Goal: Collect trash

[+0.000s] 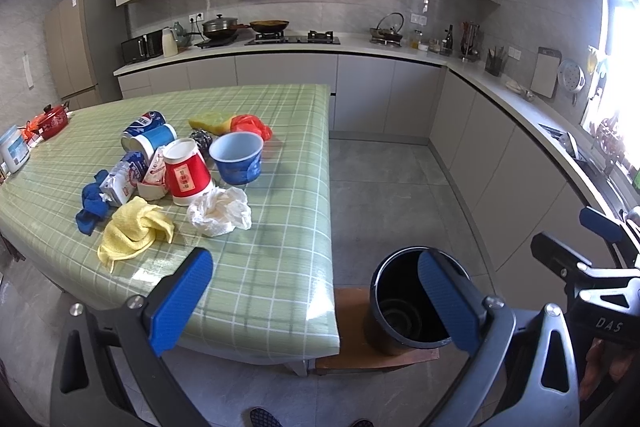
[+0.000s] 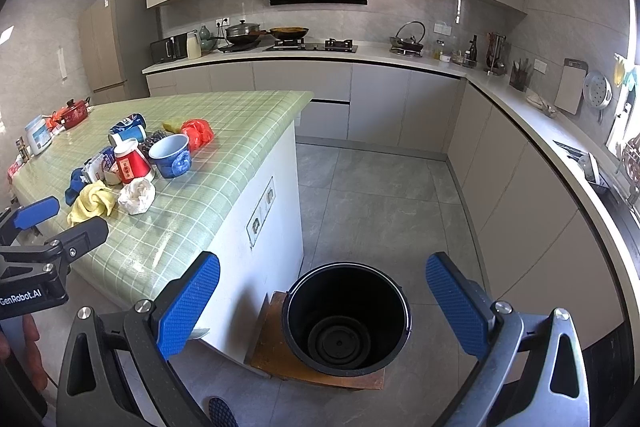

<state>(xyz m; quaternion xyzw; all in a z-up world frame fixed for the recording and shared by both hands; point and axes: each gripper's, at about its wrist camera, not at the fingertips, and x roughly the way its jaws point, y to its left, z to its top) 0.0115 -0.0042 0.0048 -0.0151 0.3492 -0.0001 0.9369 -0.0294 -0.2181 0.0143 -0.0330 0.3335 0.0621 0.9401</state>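
Both wide, empty: left gripper (image 1: 316,303) over table (image 1: 260,267) edge; right gripper (image 2: 324,303) over bucket (image 2: 346,319); trash pile (image 1: 176,171) at 10 o'clock.

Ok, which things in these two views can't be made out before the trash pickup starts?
- Dark ball, left wrist view: mostly hidden behind the red cup and blue bowl; material unclear.
- Bucket interior, left wrist view: partly covered by the left gripper's finger.
- Carton print, right wrist view: too small to read.
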